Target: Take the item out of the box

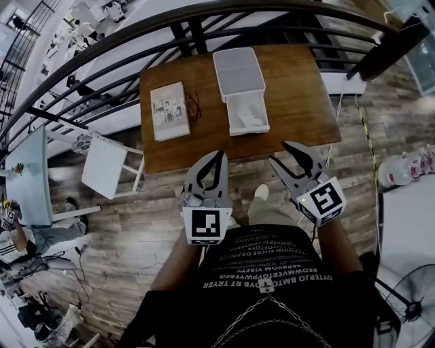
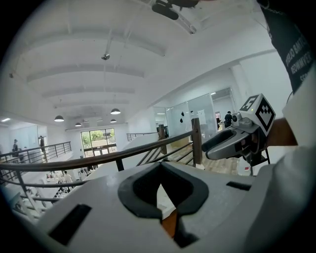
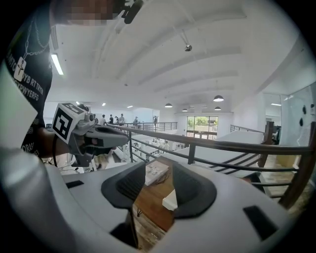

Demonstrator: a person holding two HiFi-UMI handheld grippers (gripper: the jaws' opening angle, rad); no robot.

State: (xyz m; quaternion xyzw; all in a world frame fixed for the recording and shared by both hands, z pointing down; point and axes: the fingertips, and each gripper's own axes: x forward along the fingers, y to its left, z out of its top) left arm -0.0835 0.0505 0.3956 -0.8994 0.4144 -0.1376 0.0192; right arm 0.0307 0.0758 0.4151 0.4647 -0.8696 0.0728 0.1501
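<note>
A white box (image 1: pixel 246 109) lies on the brown wooden table (image 1: pixel 299 102), its lid (image 1: pixel 238 71) folded back toward the far side. Something white and crumpled, the item (image 1: pixel 251 122), rests in the open tray. Both grippers hover short of the table's near edge, apart from the box. My left gripper (image 1: pixel 219 156) has its fingertips together with nothing between them. To its right, my right gripper (image 1: pixel 277 152) is open and empty. In the right gripper view a corner of the box (image 3: pixel 170 200) shows between the spread jaws. The left gripper view shows only a thin gap.
A booklet (image 1: pixel 169 111) and a pair of glasses (image 1: pixel 194 105) lie on the table's left half. A dark curved railing (image 1: pixel 204 20) runs behind the table. A white stool (image 1: pixel 109 166) stands at the table's left, and a fan (image 1: pixel 411 299) at the lower right.
</note>
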